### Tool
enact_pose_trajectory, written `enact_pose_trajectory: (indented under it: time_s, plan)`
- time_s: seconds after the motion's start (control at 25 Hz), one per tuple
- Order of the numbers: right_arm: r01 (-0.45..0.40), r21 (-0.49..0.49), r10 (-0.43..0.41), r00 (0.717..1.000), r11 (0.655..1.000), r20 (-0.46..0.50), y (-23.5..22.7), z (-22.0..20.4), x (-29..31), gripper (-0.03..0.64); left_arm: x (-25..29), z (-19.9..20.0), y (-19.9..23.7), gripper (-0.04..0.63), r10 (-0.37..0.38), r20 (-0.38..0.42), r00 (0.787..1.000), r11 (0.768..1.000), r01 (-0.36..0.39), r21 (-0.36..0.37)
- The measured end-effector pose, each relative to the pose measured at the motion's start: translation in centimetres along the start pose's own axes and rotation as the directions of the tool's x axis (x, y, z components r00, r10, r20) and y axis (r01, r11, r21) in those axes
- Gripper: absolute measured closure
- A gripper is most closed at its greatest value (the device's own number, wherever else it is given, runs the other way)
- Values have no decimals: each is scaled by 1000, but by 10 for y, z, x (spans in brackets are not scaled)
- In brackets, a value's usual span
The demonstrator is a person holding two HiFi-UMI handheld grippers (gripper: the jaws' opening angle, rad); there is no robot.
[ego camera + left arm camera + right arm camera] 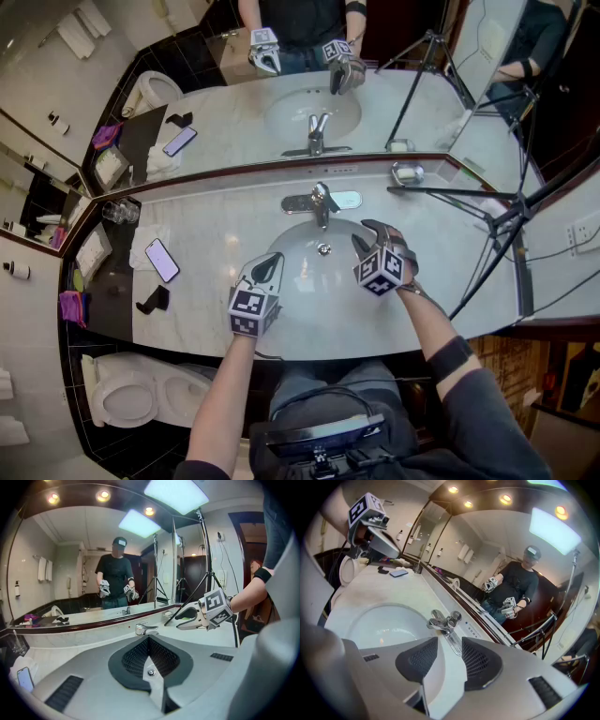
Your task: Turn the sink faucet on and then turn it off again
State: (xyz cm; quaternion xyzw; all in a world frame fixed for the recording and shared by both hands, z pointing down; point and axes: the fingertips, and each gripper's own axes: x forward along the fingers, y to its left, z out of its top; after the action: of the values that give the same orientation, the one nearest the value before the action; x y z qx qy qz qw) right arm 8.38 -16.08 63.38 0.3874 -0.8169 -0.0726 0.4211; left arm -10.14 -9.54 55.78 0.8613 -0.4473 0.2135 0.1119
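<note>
The chrome faucet [321, 201] stands at the back of the white basin [298, 272], its lever pointing toward the basin; I see no water running. My right gripper [368, 238] hovers over the basin's right side, just short of the faucet. It is open, and in the right gripper view the faucet [444, 620] shows beyond the gap of that gripper [450, 642]. My left gripper [271, 260] hangs over the basin's left front, shut with nothing between its pads [149, 654]. The faucet [145, 629] lies ahead of it, apart.
A phone [161, 259], a black holder [153, 299] and a glass [120, 213] sit on the marble counter [216, 216] at left. A soap dish [407, 172] and a tripod [487, 220] stand at right. The mirror [281, 84] runs behind the faucet.
</note>
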Motion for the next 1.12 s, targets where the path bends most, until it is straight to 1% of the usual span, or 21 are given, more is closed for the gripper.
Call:
enact_pose_trajectory:
  time_s: [0.08,0.2,0.36,0.52,0.64,0.72,0.8,0.92,1.04,1.12]
  plan:
    - [13,-84,-13,1000,996,-5,-4,5,11,419,4,0,-4,607,-26,-3,1000,1000,26,-5]
    - [19,-202,-23,1000,979,-15,-11,11,30,419,10,-3,-3,607,-33,-3,999,999,33,-12]
    - [7,-348,-14,1000,937,-20,-9,15,55,419,18,-12,-2,607,-27,-7,1000,999,27,-23]
    - [-9,-455,2,1000,890,-16,-3,21,78,417,25,-20,0,607,-19,-12,1000,999,18,-41]
    - [-15,-500,9,1000,866,-14,2,23,93,417,28,-30,5,607,4,-27,1000,998,-5,-55]
    - [-11,-520,7,1000,854,-10,2,26,101,417,29,-31,5,607,3,-25,1000,998,-4,-62]
    - [-11,-530,4,1000,848,-13,-1,29,109,417,30,-31,5,609,1,-18,1000,998,-2,-68]
    - [-16,-546,7,1000,838,-19,-4,33,117,417,29,-36,9,607,17,-24,1000,997,-19,-74]
    - [-10,-579,7,1000,815,-7,-7,37,123,419,30,-38,10,607,29,-18,999,997,-31,-77]
    - [0,-578,8,1000,816,11,-10,43,123,422,32,-40,9,607,28,-21,999,996,-29,-83]
